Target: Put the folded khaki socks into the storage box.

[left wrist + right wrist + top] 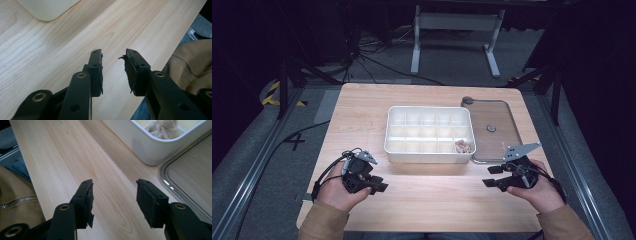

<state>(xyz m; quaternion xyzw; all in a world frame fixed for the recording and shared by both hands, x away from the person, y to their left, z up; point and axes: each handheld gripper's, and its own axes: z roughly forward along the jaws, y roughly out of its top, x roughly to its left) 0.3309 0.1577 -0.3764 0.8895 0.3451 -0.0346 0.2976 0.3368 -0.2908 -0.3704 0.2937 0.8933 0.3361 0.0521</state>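
While both my hands rest low at the near edge of the counter (362, 100), the white divided tray (430, 134) sits in the middle of the high view, its long side facing me so either hand can reach any of its compartments. A small heap of pale pink pieces (463, 146) lies in the tray's lower right corner compartment, the one closest to my right hand; the other compartments look bare. Just to the right of the tray, touching or nearly so, its clear lid (493, 130) lies flat, set aside to leave the compartments open. My left hand-held gripper (379, 185), at the lower left of the high view, has its jaws apart with nothing between them, only bare wood showing in the gap in the left gripper view. My right hand-held gripper (492, 176), at the lower right, stands with jaws wide apart and likewise empty, pointing toward the middle, with the tray's corner and the pink pieces at the upper right of the right gripper view. I judge both are poised clear of the tray.
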